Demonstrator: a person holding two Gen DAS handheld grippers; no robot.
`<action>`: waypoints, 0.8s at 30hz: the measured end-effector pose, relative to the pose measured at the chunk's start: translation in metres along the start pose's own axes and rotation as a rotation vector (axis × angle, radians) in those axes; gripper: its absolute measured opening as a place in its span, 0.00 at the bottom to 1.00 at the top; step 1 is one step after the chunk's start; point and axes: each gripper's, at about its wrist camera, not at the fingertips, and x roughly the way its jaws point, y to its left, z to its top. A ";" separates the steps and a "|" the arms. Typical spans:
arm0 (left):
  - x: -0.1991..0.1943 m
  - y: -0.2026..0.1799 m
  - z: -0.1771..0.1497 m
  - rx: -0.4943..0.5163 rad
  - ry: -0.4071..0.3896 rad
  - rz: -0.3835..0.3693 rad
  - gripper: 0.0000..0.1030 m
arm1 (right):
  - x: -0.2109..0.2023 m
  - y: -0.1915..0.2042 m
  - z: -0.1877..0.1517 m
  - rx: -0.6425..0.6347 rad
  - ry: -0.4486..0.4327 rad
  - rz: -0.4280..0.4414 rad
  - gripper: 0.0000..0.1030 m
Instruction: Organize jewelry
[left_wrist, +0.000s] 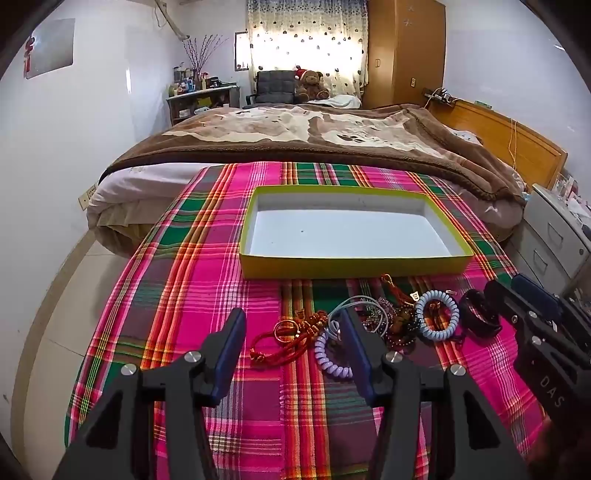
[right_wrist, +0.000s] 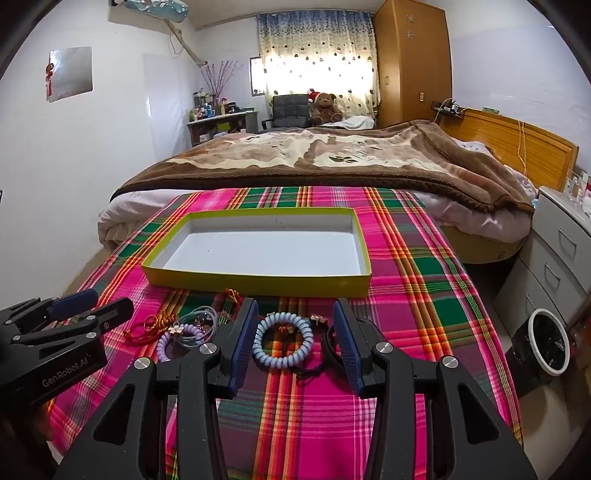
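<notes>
Blue coil (right_wrist: 283, 341) lies between the right gripper's (right_wrist: 295, 345) spread jaws; left gripper (left_wrist: 293, 349), also agape, frames red cord (left_wrist: 284, 341).

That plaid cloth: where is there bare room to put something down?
Free: inside the yellow box, which holds nothing, and the plaid cloth left of the box and jewelry. Crowded: the strip before the box, where red cords and coil bracelets lie tangled.

You've got a pink-and-green plaid cloth (left_wrist: 221, 280) spread over the surface. On it sits a shallow yellow-green box (left_wrist: 354, 267), white inside, and just in front of that lies a jumble of bracelets (left_wrist: 369, 325).
</notes>
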 end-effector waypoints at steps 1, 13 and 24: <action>0.000 0.000 0.001 -0.001 0.001 0.000 0.53 | 0.000 0.000 0.000 0.001 0.000 -0.001 0.42; -0.001 0.003 0.002 -0.008 0.002 0.001 0.53 | 0.002 0.000 -0.003 0.003 0.002 -0.006 0.42; -0.002 0.003 0.003 -0.010 0.004 0.005 0.53 | 0.004 0.005 -0.005 0.003 0.010 -0.011 0.42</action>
